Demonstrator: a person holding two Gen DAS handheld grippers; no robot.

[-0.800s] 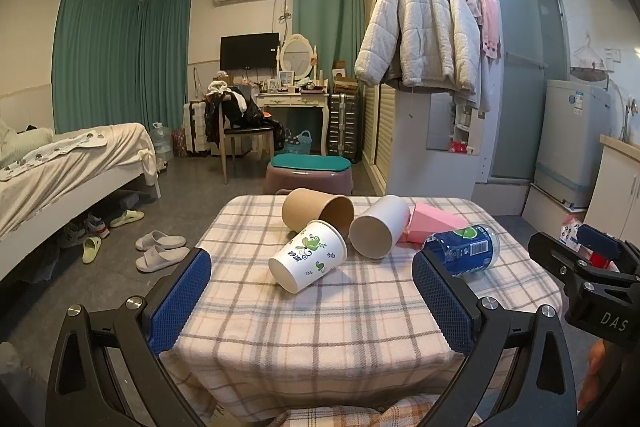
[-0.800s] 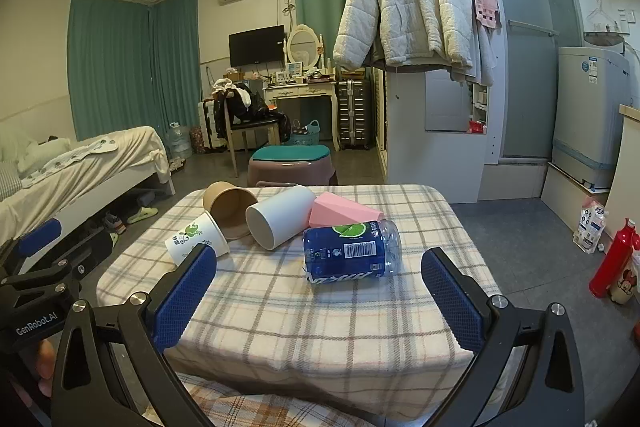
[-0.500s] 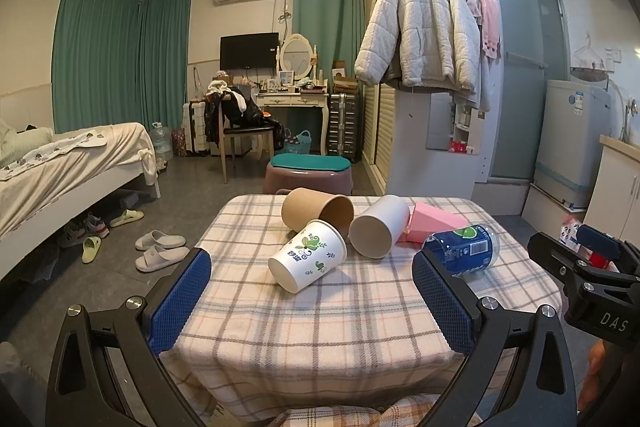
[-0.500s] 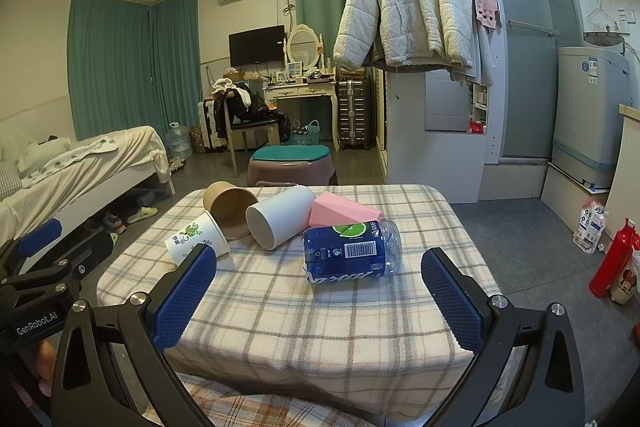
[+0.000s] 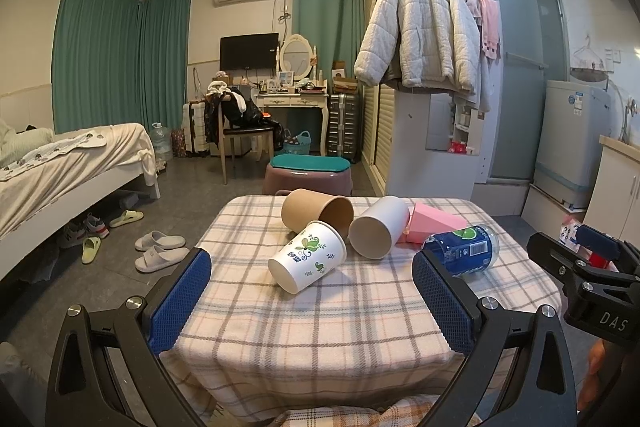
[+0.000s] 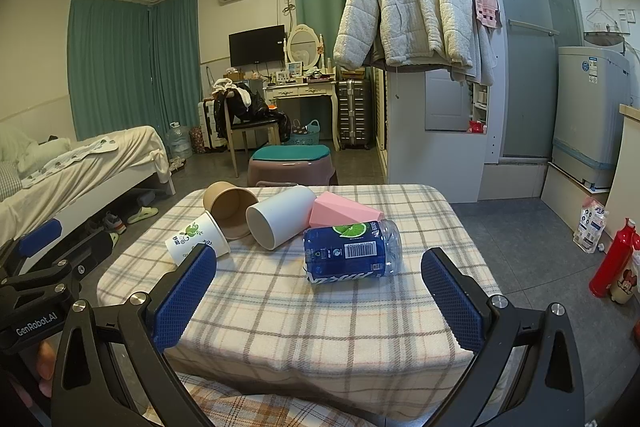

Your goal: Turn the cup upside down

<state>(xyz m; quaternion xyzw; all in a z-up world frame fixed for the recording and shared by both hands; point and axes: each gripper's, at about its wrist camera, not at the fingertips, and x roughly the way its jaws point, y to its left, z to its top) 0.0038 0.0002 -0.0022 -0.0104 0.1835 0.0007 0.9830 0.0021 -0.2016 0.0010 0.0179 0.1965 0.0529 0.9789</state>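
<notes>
Several cups lie on their sides on the plaid-covered table: a white cup with green leaf print, a brown paper cup, a plain white cup and a pink cup. They also show in the right wrist view: printed cup, brown cup, white cup, pink cup. My left gripper is open and empty, in front of the printed cup. My right gripper is open and empty, in front of the blue can.
A blue-labelled can lies on its side at the table's right, also in the right wrist view. A stool stands behind the table. A bed is at left, a red bottle on the floor at right.
</notes>
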